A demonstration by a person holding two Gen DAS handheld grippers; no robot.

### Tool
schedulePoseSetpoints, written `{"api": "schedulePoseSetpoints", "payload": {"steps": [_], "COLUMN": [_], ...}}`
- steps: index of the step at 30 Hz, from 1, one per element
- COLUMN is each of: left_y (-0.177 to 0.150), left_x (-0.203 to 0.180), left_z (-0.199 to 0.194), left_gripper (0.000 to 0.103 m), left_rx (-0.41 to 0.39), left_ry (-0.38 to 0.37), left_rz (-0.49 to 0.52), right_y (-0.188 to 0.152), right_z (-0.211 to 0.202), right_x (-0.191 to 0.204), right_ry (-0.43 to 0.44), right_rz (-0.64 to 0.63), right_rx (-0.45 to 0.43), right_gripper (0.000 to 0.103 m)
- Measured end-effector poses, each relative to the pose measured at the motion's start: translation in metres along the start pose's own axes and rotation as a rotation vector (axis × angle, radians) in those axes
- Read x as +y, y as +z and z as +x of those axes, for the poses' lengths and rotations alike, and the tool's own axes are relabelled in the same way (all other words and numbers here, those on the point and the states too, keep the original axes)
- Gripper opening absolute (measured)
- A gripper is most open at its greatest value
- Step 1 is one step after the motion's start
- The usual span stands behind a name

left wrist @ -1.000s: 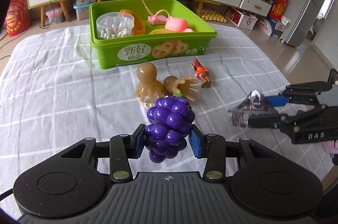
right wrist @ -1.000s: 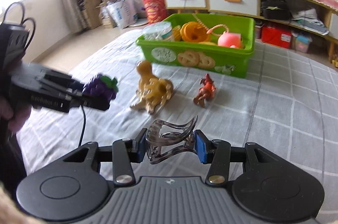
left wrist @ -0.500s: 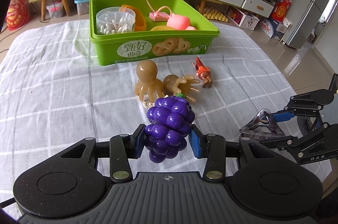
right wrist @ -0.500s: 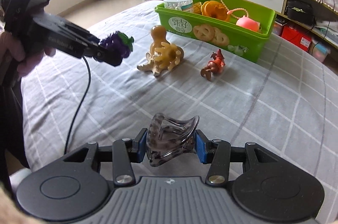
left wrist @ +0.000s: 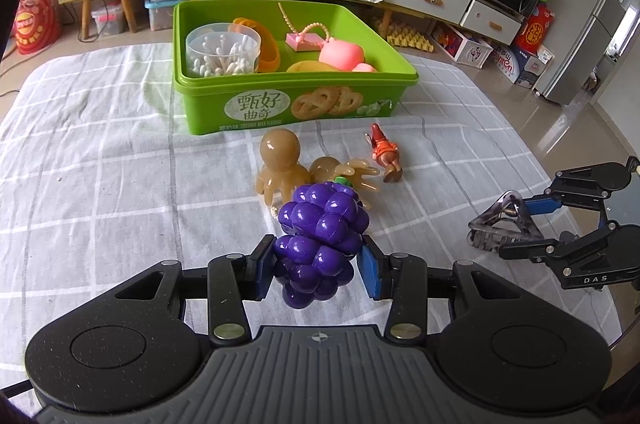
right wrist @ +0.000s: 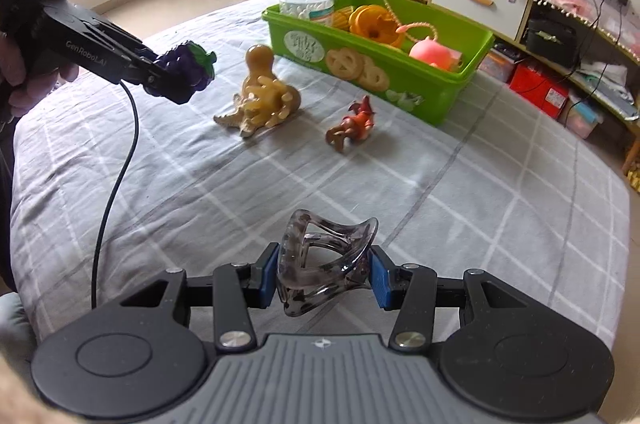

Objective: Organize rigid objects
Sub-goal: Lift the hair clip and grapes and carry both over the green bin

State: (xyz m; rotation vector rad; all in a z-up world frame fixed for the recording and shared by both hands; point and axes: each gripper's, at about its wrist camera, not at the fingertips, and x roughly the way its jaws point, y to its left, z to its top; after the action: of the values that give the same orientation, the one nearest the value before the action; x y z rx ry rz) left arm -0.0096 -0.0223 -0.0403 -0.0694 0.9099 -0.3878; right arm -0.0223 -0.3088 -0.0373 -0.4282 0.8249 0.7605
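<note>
Grey-and-white checked cloth (left wrist: 100, 151) is covering the worktop, with low cabinets and drawers lining the wall behind. Left tool (left wrist: 318, 266) is angling downward over the near part of the cloth, its blue pads (left wrist: 265, 266) pressing on both sides of a purple toy grape bunch (left wrist: 318, 244), which is hanging clear of the surface; in the right wrist view a hand (right wrist: 24, 71) is wrapping the handle at the left edge, and a black cable (right wrist: 120, 183) is trailing down from it. Right tool (right wrist: 324, 276) is also pitching downward, low over the cloth on the right side, gripping a translucent smoky hair claw clip (right wrist: 324, 260) between its pads; the clip is sitting tilted in the grip. Beyond the grapes, two tan rubbery octopus toys (left wrist: 280, 163) are lying just beside each other on the cloth, one upright, one tipped over. A small red-orange figurine (left wrist: 384, 155) is lying on its side near them, apart from both. Farther back a green cookie tub (left wrist: 296, 103) is standing open, holding a clear cup of cotton swabs (left wrist: 222, 49), an orange ring piece (left wrist: 264, 43), a pink round toy (left wrist: 342, 55) and a pink beaded charm (left wrist: 304, 39).
</note>
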Motion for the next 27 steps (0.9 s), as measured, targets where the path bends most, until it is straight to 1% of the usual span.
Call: {"api": "schedulePoseSetpoints", "payload": {"steps": [6,14,20,27], "left_y": [0.005,0.019,0.035,0.053], "left_x": [0.000,0.002,0.004,0.012], "left_z": [-0.003,-0.013,-0.021,-0.023], "left_gripper": [0.048,0.048,0.048,0.048], "left_rx": [-0.017,-0.065,-0.092,-0.110], "left_ry": [-0.011,-0.026,-0.027,-0.026], "left_rz": [-0.016,-0.050,-0.054,-0.060], "right_y": [0.014,0.058,0.086,0.105], "right_z": [-0.014,-0.061,-0.077,-0.067], "right_x": [-0.002,-0.014,-0.013,-0.010], "right_ry": [-0.062,-0.158,-0.171,-0.158], "right_rz": [-0.060,-0.114,-0.134,-0.148], "right_rx": [-0.005,-0.084,-0.130,-0.139], "right_gripper": [0.016,0.016,0.016,0.016]}}
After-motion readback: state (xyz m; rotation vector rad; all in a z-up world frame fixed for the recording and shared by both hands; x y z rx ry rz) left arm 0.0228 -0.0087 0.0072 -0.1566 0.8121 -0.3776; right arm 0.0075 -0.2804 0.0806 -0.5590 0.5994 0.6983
